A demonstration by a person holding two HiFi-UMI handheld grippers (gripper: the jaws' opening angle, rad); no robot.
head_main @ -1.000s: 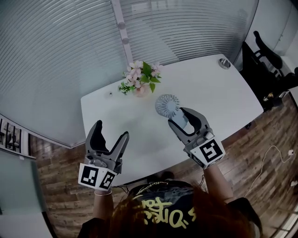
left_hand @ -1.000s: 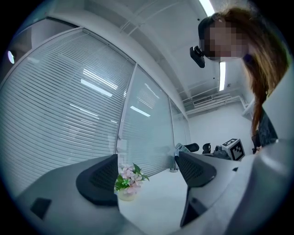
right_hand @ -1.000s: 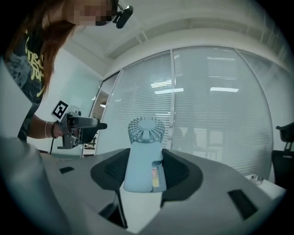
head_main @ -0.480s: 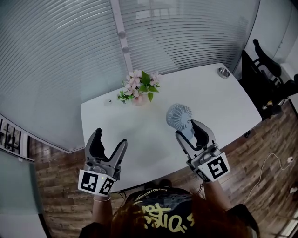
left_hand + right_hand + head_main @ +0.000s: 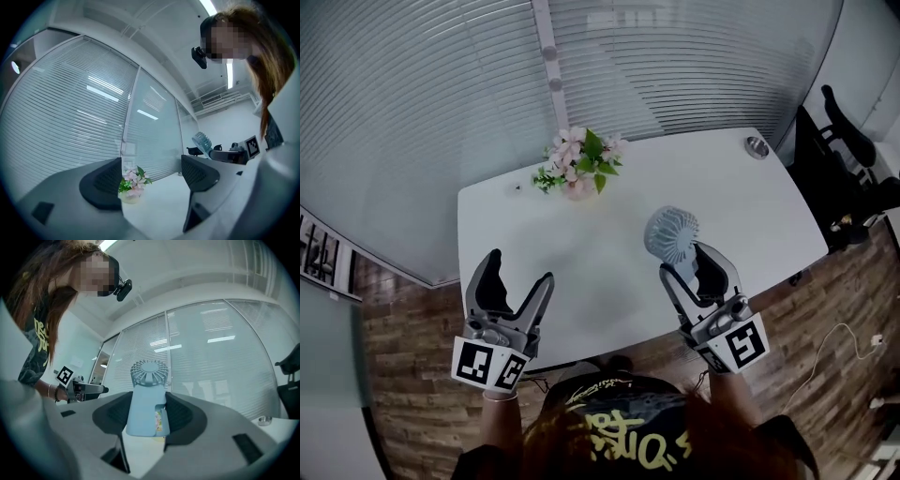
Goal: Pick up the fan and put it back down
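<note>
We've got the handheld fan point(image 5: 671, 232) up off the tabletop point(image 5: 581, 272), pinched by its handle in the right gripper point(image 5: 686, 262), over the right half and fairly near our edge. As we read it, the put-down is what's left. The trick is to come down slow and level, get the handle and the head touching the surface together, and only then let the fingers point(image 5: 183, 416) spread (that round head looks like the heavy end, so we'd guess it flops if released early). We'd aim for bare white surface, well apart from the pot of pink flowers point(image 5: 578, 167) at the far edge and the small metal dish point(image 5: 757, 146) in the far right corner.

The fan itself is pale blue, with a flat boxy handle, a little colourful sticker on one side, and a round spoked grille that pokes out well past the fingertips. It runs along the fingers with its head pointing away from us. The pads press on the handle's two sides at a middling width.

The left gripper point(image 5: 520, 270) hangs over the near left edge, fingers spread wide with nothing between them. We'd leave it parked there.
</note>
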